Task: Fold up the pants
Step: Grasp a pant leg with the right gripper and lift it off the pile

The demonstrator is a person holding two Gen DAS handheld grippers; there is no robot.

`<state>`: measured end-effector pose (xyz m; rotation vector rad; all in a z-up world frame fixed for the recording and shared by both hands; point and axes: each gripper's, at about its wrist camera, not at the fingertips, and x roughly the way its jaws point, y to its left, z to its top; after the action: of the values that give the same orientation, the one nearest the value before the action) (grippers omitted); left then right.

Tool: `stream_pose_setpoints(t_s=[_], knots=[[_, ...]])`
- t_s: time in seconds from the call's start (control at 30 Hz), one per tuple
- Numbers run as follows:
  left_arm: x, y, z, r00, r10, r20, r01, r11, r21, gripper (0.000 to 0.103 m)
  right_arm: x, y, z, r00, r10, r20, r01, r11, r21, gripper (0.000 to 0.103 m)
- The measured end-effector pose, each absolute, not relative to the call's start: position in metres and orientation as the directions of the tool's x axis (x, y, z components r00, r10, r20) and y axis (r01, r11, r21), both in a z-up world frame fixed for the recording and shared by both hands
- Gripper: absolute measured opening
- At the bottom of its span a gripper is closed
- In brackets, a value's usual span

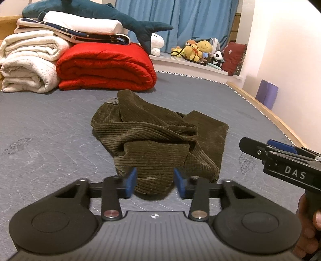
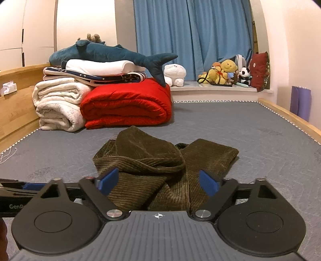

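Dark olive corduroy pants (image 1: 158,138) lie crumpled in a heap on the grey-blue mattress (image 1: 50,128). They also show in the right wrist view (image 2: 160,166). My left gripper (image 1: 155,181) is open, its blue pads on either side of the heap's near edge, holding nothing. My right gripper (image 2: 158,181) is open wider, just above the near part of the pants, holding nothing. The right gripper's body shows from the side in the left wrist view (image 1: 284,162), right of the pants.
A folded red quilt (image 1: 106,66), rolled white blankets (image 1: 30,64) and a blue plush shark (image 1: 96,14) are stacked at the far left of the bed. Soft toys (image 1: 200,50) sit on the window ledge. The wooden bed frame (image 1: 266,112) runs along the right.
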<state>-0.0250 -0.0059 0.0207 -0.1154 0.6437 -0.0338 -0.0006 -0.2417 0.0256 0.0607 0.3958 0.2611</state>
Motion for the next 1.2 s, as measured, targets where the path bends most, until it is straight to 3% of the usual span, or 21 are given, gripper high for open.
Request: stream_pose_setpoints(t_s=[0.17, 0.43, 0.63, 0.83, 1.1, 1.2], knots=[[-0.026, -0.006, 0.022, 0.801, -0.085, -0.593, 0.01, 0.992, -0.128, 0.025, -0.001, -0.243, 0.024, 0.887, 0.279, -0.368, -0.252, 0.96, 0.121, 0.063], [-0.024, -0.002, 0.023, 0.791, -0.1, -0.603, 0.007, 0.988, -0.154, 0.025, -0.002, -0.243, 0.023, 0.884, 0.291, -0.365, -0.26, 0.957, 0.131, 0.061], [-0.023, 0.001, 0.028, 0.792, -0.088, -0.604, -0.014, 0.987, -0.162, 0.027, 0.001, -0.242, 0.022, 0.887, 0.293, -0.358, -0.262, 0.956, 0.133, 0.071], [-0.015, 0.013, 0.034, 0.795, -0.055, -0.604, -0.055, 0.985, -0.162, 0.04, 0.022, -0.229, 0.017, 0.898, 0.286, -0.335, -0.277, 0.958, 0.074, 0.077], [0.003, 0.044, 0.026, 0.762, -0.003, -0.647, -0.15, 0.972, -0.181, 0.044, 0.076, -0.182, -0.027, 0.819, 0.328, -0.471, -0.342, 0.938, 0.058, 0.078], [0.007, 0.058, 0.026, 0.753, 0.001, -0.658, -0.177, 0.963, -0.202, 0.046, 0.087, -0.157, -0.045, 0.786, 0.351, -0.509, -0.391, 0.92, 0.031, 0.083]])
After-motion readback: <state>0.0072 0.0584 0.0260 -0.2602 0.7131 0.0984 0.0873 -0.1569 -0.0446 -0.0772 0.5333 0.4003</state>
